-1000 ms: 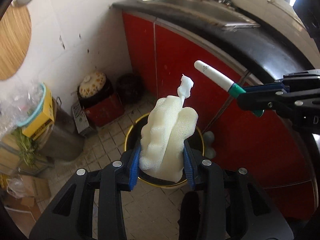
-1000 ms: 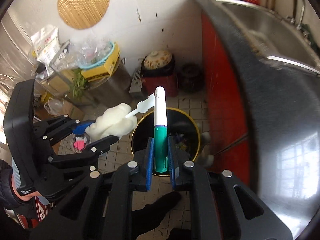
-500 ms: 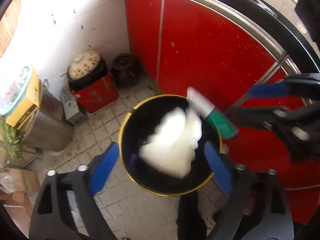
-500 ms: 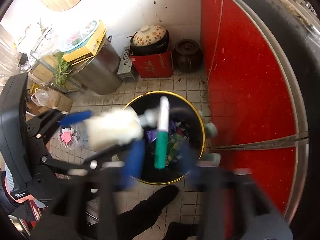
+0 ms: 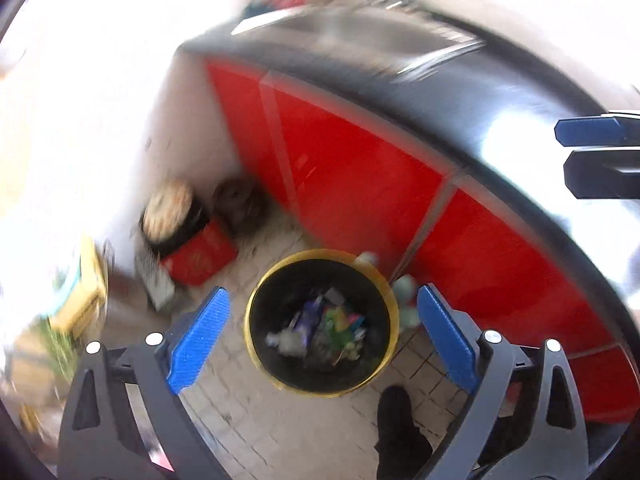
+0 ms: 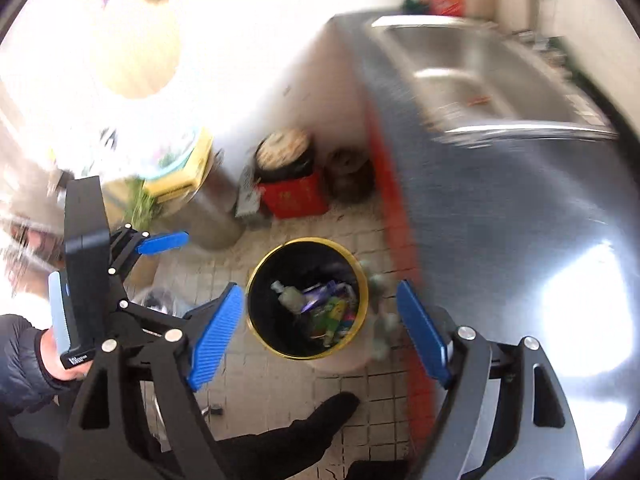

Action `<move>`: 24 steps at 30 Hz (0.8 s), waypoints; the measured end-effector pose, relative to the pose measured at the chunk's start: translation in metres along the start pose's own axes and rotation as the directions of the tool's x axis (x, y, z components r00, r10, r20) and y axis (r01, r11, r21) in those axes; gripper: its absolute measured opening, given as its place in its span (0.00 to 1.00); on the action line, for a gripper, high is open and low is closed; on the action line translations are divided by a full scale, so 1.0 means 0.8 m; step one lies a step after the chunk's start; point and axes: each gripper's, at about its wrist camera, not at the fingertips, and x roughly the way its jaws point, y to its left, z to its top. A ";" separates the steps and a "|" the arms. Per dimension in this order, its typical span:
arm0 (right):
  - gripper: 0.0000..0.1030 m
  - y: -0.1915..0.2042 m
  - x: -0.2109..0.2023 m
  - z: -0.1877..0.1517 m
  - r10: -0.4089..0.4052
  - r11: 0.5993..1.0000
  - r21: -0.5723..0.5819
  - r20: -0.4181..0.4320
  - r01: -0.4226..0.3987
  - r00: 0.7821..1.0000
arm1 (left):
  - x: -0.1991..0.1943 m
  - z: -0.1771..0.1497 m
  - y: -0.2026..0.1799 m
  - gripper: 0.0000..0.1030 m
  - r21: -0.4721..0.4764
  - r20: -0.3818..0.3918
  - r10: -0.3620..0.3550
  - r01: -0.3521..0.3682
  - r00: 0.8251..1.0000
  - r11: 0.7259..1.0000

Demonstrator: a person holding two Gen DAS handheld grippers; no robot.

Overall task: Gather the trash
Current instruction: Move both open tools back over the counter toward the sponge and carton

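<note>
Both tongs empty above bin [image 5: 394, 322]

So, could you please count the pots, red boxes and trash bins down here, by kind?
Pots: 3 (lidded pot, dark jar, steel pot)
Red box: 1
Trash bin: 1
Total: 5

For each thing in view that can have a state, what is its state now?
left gripper: open, nothing between its pads, jaws just opened.
right gripper: open, empty, jaws just opened.
trash bin: upright, no lid, partly filled with mixed trash.
clay pot: lid on.
</note>
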 end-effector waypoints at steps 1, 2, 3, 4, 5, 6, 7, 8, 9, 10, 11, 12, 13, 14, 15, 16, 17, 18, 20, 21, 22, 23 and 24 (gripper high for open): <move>0.77 -0.013 -0.025 -0.006 -0.026 0.999 0.022 0.019 0.026 0.999 | -0.013 0.015 -0.021 0.92 0.040 0.019 -0.016 0.016 1.000 0.999; 0.78 -0.030 -0.055 -0.016 -0.064 0.997 0.053 0.042 0.062 0.997 | -0.023 0.028 -0.042 0.92 0.073 0.032 -0.039 0.037 0.999 0.997; 0.78 -0.047 -0.082 -0.026 -0.098 0.992 0.082 0.061 0.093 0.993 | -0.031 0.040 -0.061 0.92 0.100 0.043 -0.063 0.059 0.997 0.993; 0.78 -0.067 -0.116 -0.042 -0.148 0.983 0.124 0.085 0.137 0.985 | -0.043 0.056 -0.089 0.92 0.140 0.055 -0.107 0.098 0.993 0.985; 0.78 -0.079 -0.136 -0.052 -0.181 0.974 0.153 0.096 0.165 0.979 | -0.051 0.069 -0.115 0.92 0.177 0.064 -0.153 0.140 0.986 0.974; 0.78 -0.098 -0.164 -0.069 -0.228 0.959 0.199 0.107 0.204 0.968 | -0.059 0.082 -0.140 0.93 0.211 0.070 -0.197 0.179 0.978 0.961; 0.78 -0.116 -0.192 -0.087 -0.272 0.940 0.246 0.117 0.237 0.955 | -0.069 0.099 -0.177 0.93 0.260 0.070 -0.256 0.230 0.964 0.938; 0.78 -0.126 -0.207 -0.100 -0.296 0.927 0.275 0.122 0.254 0.948 | -0.073 0.107 -0.197 0.93 0.287 0.065 -0.294 0.264 0.954 0.921; 0.78 -0.141 -0.228 -0.120 -0.333 0.906 0.318 0.124 0.281 0.935 | -0.081 0.120 -0.233 0.93 0.335 0.053 -0.354 0.318 0.934 0.887; 0.78 -0.159 -0.256 -0.147 -0.390 0.870 0.374 0.123 0.321 0.913 | -0.087 0.127 -0.261 0.93 0.377 0.047 -0.390 0.345 0.919 0.860; 0.78 -0.170 -0.272 -0.166 -0.421 0.846 0.409 0.123 0.341 0.899 | -0.095 0.135 -0.289 0.93 0.419 0.043 -0.422 0.367 0.906 0.830; 0.78 -0.182 -0.288 -0.186 -0.451 0.821 0.445 0.118 0.359 0.885 | -0.101 0.141 -0.316 0.93 0.457 0.034 -0.450 0.387 0.892 0.801; 0.78 -0.192 -0.307 -0.209 -0.485 0.789 0.485 0.113 0.378 0.867 | -0.103 0.143 -0.339 0.93 0.484 0.025 -0.468 0.399 0.883 0.779; 0.78 -0.200 -0.321 -0.228 -0.508 0.765 0.512 0.107 0.391 0.854 | -0.108 0.147 -0.365 0.93 0.512 0.012 -0.491 0.416 0.871 0.752; 0.78 -0.207 -0.334 -0.247 -0.536 0.738 0.537 0.096 0.410 0.839 | -0.113 0.150 -0.394 0.93 0.542 -0.008 -0.519 0.440 0.855 0.716; 0.78 -0.215 -0.349 -0.270 -0.566 0.705 0.564 0.082 0.430 0.820 | -0.116 0.150 -0.414 0.93 0.563 -0.021 -0.533 0.450 0.846 0.693; 0.78 -0.220 -0.357 -0.287 -0.578 0.688 0.581 0.075 0.435 0.813 | -0.120 0.149 -0.433 0.93 0.584 -0.031 -0.544 0.457 0.839 0.671; 0.78 -0.223 -0.363 -0.299 -0.590 0.670 0.596 0.065 0.442 0.805 | -0.125 0.148 -0.457 0.93 0.611 -0.044 -0.556 0.462 0.830 0.642; 0.78 -0.233 -0.376 -0.326 -0.612 0.637 0.620 0.047 0.458 0.789 | -0.126 0.145 -0.484 0.93 0.641 -0.062 -0.569 0.469 0.820 0.607; 0.78 -0.235 -0.378 -0.335 -0.618 0.628 0.626 0.040 0.463 0.785 | -0.127 0.144 -0.497 0.93 0.653 -0.072 -0.572 0.472 0.817 0.592; 0.78 -0.239 -0.382 -0.346 -0.626 0.616 0.633 0.031 0.469 0.779 | -0.128 0.142 -0.511 0.93 0.664 -0.083 -0.574 0.475 0.815 0.578; 0.78 -0.241 -0.379 -0.350 -0.630 0.609 0.638 0.028 0.471 0.776 | -0.128 0.139 -0.518 0.93 0.671 -0.092 -0.574 0.477 0.813 0.568; 0.78 -0.246 -0.380 -0.356 -0.630 0.605 0.642 0.025 0.470 0.777 | -0.129 0.138 -0.525 0.93 0.678 -0.100 -0.574 0.478 0.813 0.559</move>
